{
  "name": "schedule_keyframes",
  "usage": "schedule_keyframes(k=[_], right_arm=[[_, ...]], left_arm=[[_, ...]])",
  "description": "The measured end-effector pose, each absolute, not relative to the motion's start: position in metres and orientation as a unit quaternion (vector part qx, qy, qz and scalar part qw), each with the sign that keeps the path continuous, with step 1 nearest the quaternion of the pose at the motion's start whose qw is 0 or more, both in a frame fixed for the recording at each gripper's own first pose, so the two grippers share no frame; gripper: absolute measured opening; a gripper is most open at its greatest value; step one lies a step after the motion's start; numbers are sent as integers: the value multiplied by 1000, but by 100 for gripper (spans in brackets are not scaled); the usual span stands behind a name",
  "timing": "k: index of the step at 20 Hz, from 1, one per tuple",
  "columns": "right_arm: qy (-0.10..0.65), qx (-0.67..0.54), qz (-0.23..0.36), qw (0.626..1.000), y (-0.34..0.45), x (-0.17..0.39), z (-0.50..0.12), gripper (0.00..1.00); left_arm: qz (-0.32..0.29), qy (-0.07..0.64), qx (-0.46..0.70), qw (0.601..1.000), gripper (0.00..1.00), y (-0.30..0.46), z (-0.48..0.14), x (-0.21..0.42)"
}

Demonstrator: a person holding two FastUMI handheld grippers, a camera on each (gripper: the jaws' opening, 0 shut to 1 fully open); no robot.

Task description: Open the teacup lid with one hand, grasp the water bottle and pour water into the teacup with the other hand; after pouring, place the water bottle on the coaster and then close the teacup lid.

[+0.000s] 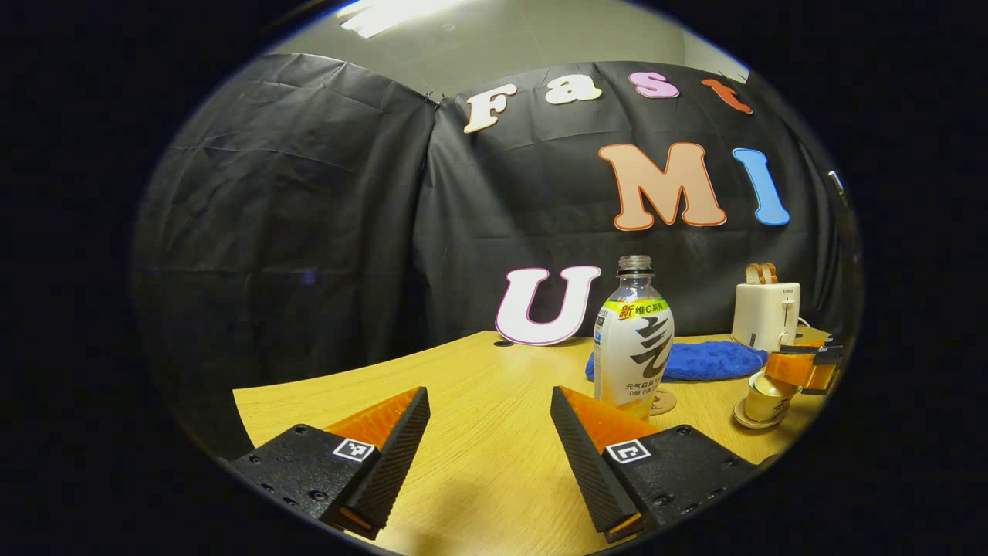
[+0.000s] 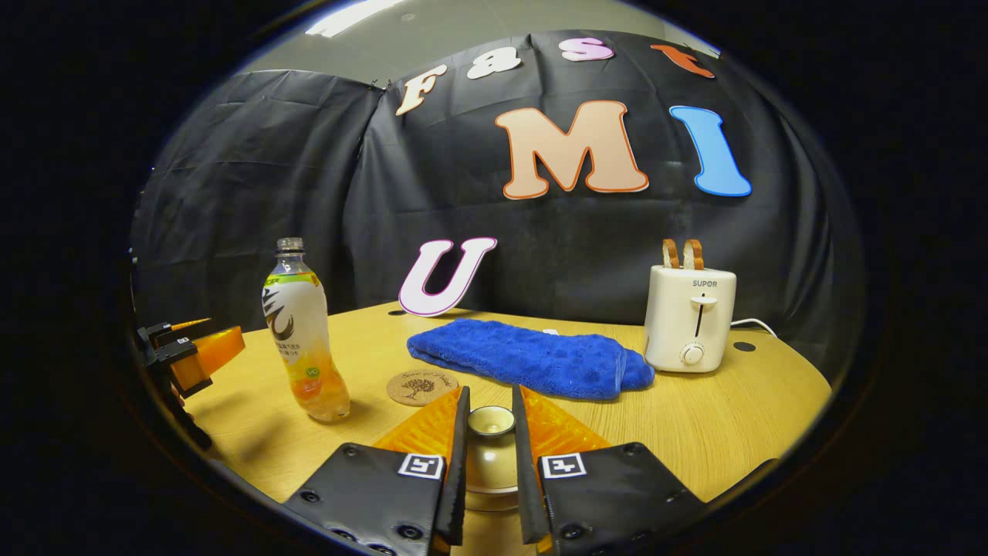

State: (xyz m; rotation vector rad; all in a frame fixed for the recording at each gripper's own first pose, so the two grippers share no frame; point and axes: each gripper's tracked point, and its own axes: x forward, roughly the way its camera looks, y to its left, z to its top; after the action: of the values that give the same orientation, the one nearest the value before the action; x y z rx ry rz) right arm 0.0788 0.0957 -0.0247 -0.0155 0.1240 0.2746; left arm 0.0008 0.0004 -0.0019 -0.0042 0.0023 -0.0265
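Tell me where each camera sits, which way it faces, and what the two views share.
Left gripper view: rides on the left tongs, held open above the table; it faces the bottle, with the right tongs at the teacup far right.
Right gripper view: rides on the right tongs, closed on the lid; it faces the cloth, coaster and toaster, with the left tongs at far left.
Shared: bottle, cloth, toaster, coaster, table.
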Motion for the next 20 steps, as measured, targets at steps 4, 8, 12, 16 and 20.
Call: schedule_keyframes(k=[4,8,12,16,20], right_arm=[[35,-1,137,990,93,72,-17,31],[8,4,128,992,84,60,-7,32],[6,3,94,996,64,48,-7,31],[1,3,51,999,38,34,-3,31],[0,2,23,1000,18,22,-3,31]], left_arm=[[-30,1,-3,1000,93,-5,-1,-1],[-55,-1,-4,998,92,-14,0,-6],[-88,-8,-7,996,92,-26,2,-12],[-148,-12,-9,989,90,-49,3,-20],[-213,-1,-6,977,91,-73,-2,-28]])
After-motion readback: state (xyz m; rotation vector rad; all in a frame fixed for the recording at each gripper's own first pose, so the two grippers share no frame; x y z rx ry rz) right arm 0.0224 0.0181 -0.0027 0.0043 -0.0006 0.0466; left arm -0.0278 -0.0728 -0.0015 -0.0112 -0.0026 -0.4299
